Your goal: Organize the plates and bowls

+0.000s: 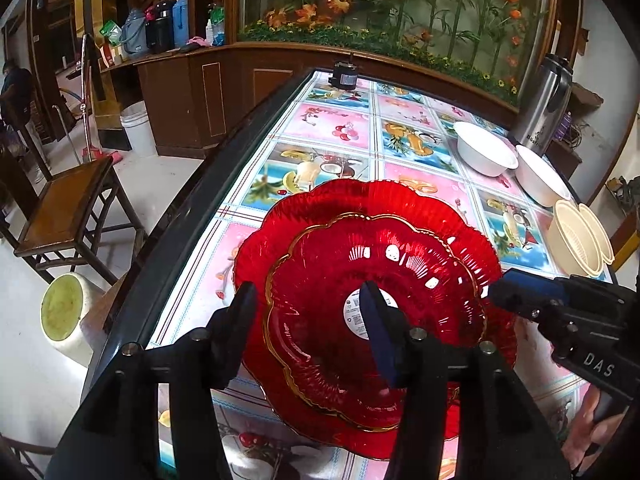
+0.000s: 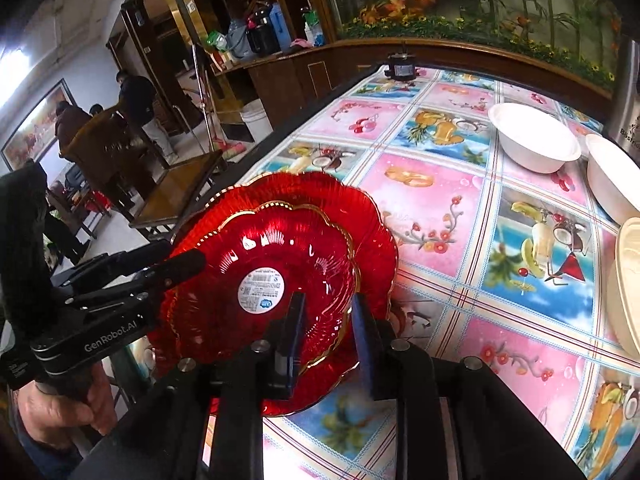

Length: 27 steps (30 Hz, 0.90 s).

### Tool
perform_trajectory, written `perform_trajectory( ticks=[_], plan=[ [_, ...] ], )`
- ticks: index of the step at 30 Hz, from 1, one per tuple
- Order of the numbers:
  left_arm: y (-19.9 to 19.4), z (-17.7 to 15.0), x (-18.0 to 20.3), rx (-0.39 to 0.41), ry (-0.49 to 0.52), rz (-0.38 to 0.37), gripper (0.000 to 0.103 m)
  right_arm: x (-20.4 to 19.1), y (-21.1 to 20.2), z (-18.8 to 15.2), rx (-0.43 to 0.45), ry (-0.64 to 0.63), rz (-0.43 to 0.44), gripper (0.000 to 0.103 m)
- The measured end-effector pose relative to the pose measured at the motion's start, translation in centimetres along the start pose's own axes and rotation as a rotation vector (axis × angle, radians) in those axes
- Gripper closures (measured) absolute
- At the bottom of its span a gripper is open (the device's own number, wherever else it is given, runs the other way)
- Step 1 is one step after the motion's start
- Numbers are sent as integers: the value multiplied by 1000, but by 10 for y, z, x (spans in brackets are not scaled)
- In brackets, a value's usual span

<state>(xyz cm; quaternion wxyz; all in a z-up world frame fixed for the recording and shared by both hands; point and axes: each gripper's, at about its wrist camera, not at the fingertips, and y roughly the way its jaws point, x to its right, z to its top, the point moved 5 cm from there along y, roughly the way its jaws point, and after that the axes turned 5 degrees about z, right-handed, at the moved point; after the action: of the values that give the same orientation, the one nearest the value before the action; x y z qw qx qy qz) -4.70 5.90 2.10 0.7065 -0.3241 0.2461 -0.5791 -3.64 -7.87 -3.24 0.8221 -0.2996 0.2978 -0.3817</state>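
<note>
Now both grippers straddle top plate [image 1: 372, 300] rim, jaws spread, not pinching. Could skid off lower plate [image 1: 360, 196] if snagged.

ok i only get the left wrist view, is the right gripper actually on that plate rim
Observer: The right gripper straddles the near rim of the smaller red plate, one pad inside and one outside, and does not look clamped.
Operator: whats the white patch mid plate
Observer: A round printed label at the plate's centre, seen whole from the right wrist.
Operator: anyone close by
Observer: A group of people stands beyond the wooden chair, away from the table.
</note>
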Motion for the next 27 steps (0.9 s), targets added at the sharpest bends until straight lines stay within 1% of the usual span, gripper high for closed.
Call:
perform_trajectory(
  ticks=[5,7,9,11,13,17,19,22,23,27],
  plan=[
    [-6,1,7,14,16,-10,51,6,-9,3,24,20,8,78],
    [-9,2,10,17,23,-18,51,10,-13,3,33,33,14,75],
    [-12,2,14,21,27,-22,51,16,-19,3,48,50,16,67],
    [-14,4,19,25,37,-32,51,22,-25,4,64,67,25,64],
    [-17,6,27,27,53,-48,51,32,-33,6,81,87,24,64],
    [-22,16,52,29,106,-86,51,56,-49,13,113,135,22,64],
    [-24,23,66,24,130,-122,51,71,-58,19,128,159,15,64],
    [-24,36,90,-10,158,-192,52,94,-71,29,144,191,1,64],
    [-24,43,101,-17,176,-215,52,104,-77,34,150,208,-1,64],
    [-23,71,133,-31,213,-248,52,141,-94,54,173,269,-19,64]
  ],
)
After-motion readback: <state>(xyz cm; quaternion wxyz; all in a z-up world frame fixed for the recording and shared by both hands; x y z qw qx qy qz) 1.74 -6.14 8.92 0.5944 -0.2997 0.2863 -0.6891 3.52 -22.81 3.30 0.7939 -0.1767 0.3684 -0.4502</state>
